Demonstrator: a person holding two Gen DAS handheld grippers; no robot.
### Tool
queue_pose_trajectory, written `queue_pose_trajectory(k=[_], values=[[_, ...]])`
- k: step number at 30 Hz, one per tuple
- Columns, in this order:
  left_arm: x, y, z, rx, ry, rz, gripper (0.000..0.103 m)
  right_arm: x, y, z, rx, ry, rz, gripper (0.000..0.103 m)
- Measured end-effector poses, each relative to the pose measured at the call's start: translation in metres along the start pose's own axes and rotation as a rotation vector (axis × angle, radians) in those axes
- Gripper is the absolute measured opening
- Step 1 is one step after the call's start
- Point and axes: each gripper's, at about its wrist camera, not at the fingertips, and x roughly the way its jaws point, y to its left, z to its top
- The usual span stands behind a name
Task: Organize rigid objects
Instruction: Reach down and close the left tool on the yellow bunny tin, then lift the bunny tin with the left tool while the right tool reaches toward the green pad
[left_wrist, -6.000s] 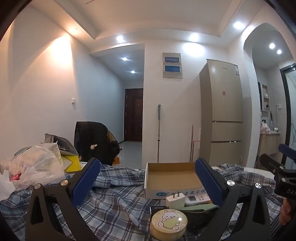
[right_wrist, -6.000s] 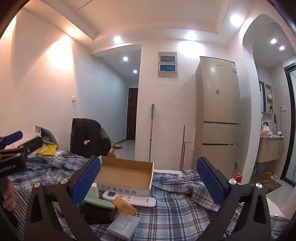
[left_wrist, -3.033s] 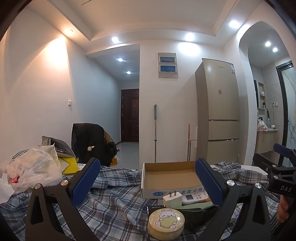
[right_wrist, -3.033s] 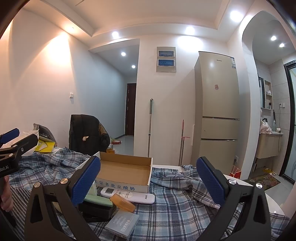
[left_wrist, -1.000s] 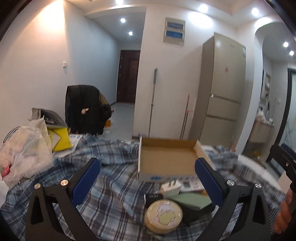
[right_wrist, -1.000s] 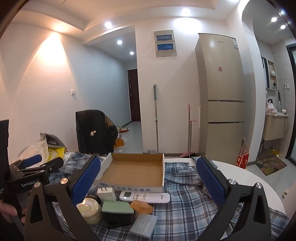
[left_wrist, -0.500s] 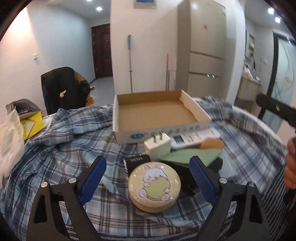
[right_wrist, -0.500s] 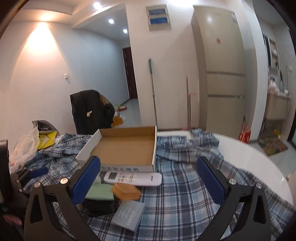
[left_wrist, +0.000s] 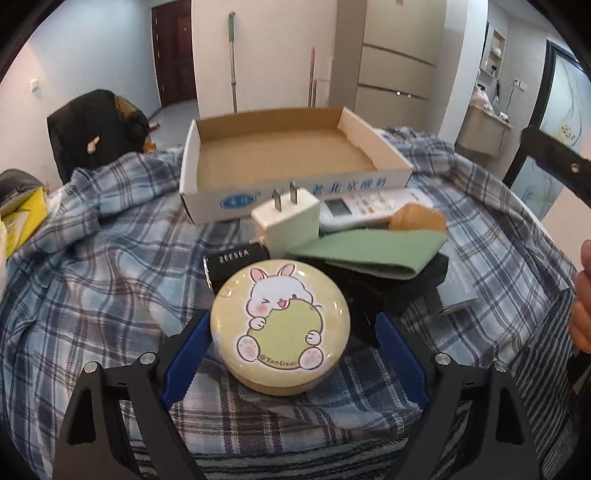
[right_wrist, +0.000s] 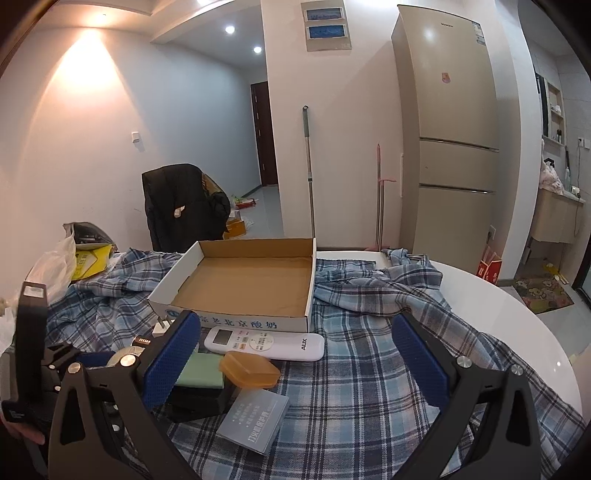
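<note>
Pick-up step in hand: left gripper (left_wrist: 291, 349) straddles the round cream-yellow tin with a cartoon rabbit lid (left_wrist: 279, 320), blue pads either side of it, jaws closing; left pad looks at the tin's edge, right pad still shows a gap, so no real grip yet by my read. Tin sits on the blue plaid cloth (left_wrist: 92, 280), nearest item of a small pile in front of the empty shallow cardboard box with white outer walls (left_wrist: 280, 155). Pile also has a white plug adapter (left_wrist: 286, 221), white remote control (right_wrist: 264, 343), flat green case (left_wrist: 369, 251) on a black box (left_wrist: 399, 288), and an amber translucent bar (right_wrist: 249, 369). Right gripper (right_wrist: 295, 362) hangs wide with nothing between its pads, over the cloth near the remote. Next likely: finish the squeeze evenly on the tin's rim, lift clear of the adapter, carry over the front wall into the box. Smooth round side could slip.
</note>
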Motion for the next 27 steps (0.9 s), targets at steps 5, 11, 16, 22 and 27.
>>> queue_pose_trajectory(k=[5, 11, 16, 22, 27], values=[[0.009, 0.006, 0.001, -0.033, 0.034, 0.016, 0.077, 0.002, -0.003, -0.001, 0.014, 0.015, 0.004, 0.103], [0.011, 0.004, 0.001, -0.02, 0.041, 0.027, 0.077, 0.002, 0.001, -0.002, -0.003, 0.009, -0.001, 0.103], [0.02, 0.008, 0.001, -0.041, 0.08, 0.025, 0.077, 0.005, 0.001, -0.003, -0.003, 0.024, 0.0, 0.103], [-0.003, 0.008, -0.001, -0.046, -0.034, 0.049, 0.077, 0.008, 0.001, -0.004, -0.005, 0.043, -0.008, 0.103], [-0.041, -0.002, -0.001, -0.014, -0.236, 0.096, 0.077, 0.011, 0.002, -0.006, -0.002, 0.071, -0.006, 0.103]])
